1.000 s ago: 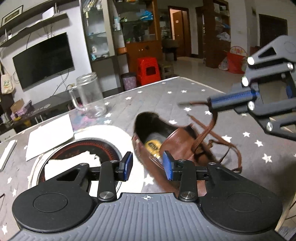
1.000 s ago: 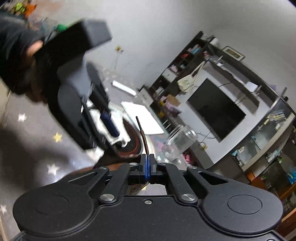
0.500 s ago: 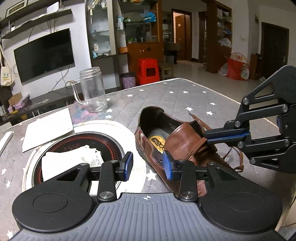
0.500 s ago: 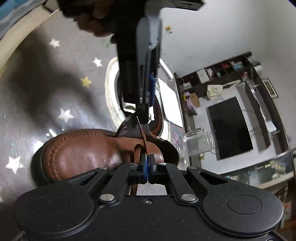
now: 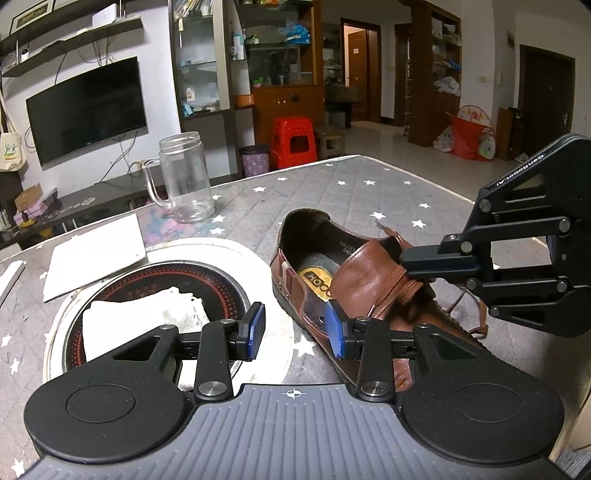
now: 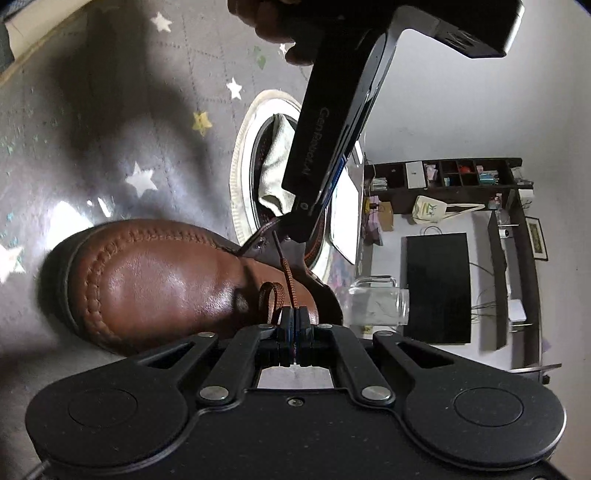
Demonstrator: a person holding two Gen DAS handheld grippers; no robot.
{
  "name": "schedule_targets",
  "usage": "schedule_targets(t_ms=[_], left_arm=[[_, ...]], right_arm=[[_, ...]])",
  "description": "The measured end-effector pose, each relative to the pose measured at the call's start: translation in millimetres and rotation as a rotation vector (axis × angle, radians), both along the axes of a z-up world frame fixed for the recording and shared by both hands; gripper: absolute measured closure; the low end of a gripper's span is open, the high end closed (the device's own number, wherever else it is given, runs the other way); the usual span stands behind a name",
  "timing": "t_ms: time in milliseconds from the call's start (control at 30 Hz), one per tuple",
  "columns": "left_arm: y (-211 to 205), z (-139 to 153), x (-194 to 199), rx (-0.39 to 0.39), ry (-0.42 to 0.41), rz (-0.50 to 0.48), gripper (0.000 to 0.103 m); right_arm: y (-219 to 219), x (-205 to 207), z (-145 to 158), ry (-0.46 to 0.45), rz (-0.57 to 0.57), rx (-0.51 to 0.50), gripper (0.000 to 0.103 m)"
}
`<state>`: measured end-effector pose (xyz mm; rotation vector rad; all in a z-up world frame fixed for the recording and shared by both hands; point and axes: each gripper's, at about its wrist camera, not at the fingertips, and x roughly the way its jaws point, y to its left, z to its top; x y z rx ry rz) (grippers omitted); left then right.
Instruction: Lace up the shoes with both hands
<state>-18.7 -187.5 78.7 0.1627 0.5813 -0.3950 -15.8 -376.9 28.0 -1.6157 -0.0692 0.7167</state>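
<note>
A brown leather shoe (image 5: pixel 373 280) lies on the star-patterned table, its opening facing the far side; the right wrist view shows its toe (image 6: pixel 147 273). My right gripper (image 6: pixel 294 321) is shut on the brown lace (image 6: pixel 287 275), whose dark tip points at the eyelet flap. In the left wrist view that gripper (image 5: pixel 406 264) reaches in from the right and rests at the shoe's tongue. My left gripper (image 5: pixel 295 328) is open with nothing between its blue pads, its right finger (image 5: pixel 336 332) close to the shoe's near side. Loose lace (image 5: pixel 476 314) trails right of the shoe.
A round hotplate (image 5: pixel 147 288) with a folded white cloth (image 5: pixel 144 321) on it sits left of the shoe. A glass mug (image 5: pixel 184 177) stands behind, and white paper (image 5: pixel 96 247) lies at the left. A hand (image 6: pixel 273 26) holds the left gripper's handle.
My right gripper came down with the lace from above the shoe to its tongue. The shoe, tilted and blurred a second ago, now lies still. My left gripper stayed open.
</note>
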Motion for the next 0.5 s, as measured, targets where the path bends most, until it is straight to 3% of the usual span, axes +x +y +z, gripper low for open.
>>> schedule_targets(t_ms=[500], left_arm=[[7, -4, -2, -0.028, -0.003, -0.001, 0.064]], right_arm=[[1, 12, -16, -0.110, 0.041, -0.131, 0.102]])
